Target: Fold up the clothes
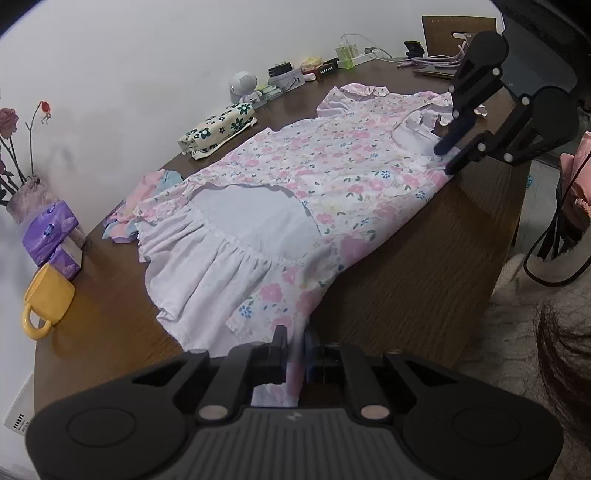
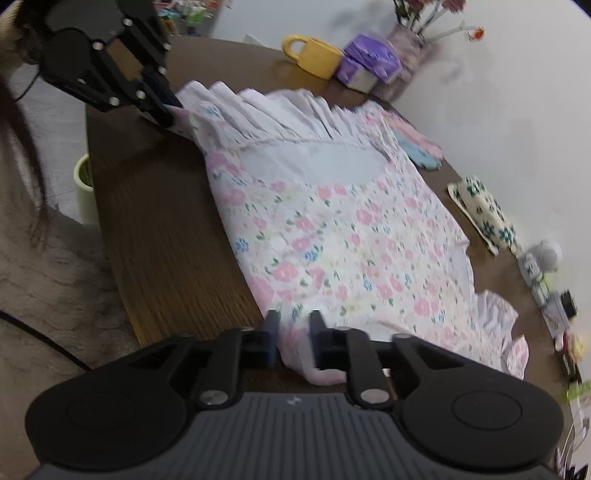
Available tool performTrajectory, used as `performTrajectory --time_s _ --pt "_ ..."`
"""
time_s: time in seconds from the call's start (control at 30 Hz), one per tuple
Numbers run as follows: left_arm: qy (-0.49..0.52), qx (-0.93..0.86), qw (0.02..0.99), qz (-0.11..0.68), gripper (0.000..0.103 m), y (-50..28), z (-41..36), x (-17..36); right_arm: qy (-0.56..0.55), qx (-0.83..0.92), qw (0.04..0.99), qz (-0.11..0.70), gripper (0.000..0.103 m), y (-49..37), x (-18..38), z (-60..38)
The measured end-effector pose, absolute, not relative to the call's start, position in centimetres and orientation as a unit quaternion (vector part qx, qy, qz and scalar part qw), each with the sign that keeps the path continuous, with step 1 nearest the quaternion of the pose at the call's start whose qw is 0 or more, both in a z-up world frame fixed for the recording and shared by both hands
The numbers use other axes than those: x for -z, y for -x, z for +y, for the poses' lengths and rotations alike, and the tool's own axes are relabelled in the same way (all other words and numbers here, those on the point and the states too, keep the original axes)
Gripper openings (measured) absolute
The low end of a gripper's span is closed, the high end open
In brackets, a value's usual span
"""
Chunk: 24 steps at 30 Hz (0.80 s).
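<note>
A pink floral dress (image 1: 332, 173) with a white ruffled hem lies spread on the dark wooden table (image 1: 406, 280), its near side folded over so the pale lining shows. My left gripper (image 1: 295, 338) is shut on the hem corner at the table's near edge. My right gripper (image 2: 293, 319) is shut on the shoulder end of the dress (image 2: 332, 240). Each gripper shows in the other's view: the right gripper (image 1: 445, 158) pinches cloth by the collar, the left gripper (image 2: 173, 110) pinches the hem.
Along the wall side stand a yellow mug (image 1: 46, 299), purple tissue packs (image 1: 51, 236), a flower vase (image 1: 26, 195), a flowered pouch (image 1: 218, 129), small folded pink and blue clothes (image 1: 129, 214) and desk clutter (image 1: 291, 77). A chair (image 1: 458, 33) stands beyond the table.
</note>
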<state>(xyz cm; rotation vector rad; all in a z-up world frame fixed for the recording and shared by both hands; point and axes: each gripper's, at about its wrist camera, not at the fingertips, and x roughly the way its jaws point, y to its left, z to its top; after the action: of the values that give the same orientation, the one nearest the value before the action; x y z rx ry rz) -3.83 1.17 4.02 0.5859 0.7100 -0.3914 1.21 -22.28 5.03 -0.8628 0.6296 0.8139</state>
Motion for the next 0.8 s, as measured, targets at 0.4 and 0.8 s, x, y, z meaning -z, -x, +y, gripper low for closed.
performTrajectory --time_s 0.4,0.8 --pt "-0.276 0.186 0.879 0.341 0.002 3.3 1.6 -3.9 0.379 -0.398 0.769 0.327 0.002 -2.6 -5.0 -22.2" --pt "-0.308 0.18 0.883 0.306 0.0 3.0 1.3 -6.3 0.396 -0.375 0.789 0.282 0.0 -3.6 -8.0 -21.9"
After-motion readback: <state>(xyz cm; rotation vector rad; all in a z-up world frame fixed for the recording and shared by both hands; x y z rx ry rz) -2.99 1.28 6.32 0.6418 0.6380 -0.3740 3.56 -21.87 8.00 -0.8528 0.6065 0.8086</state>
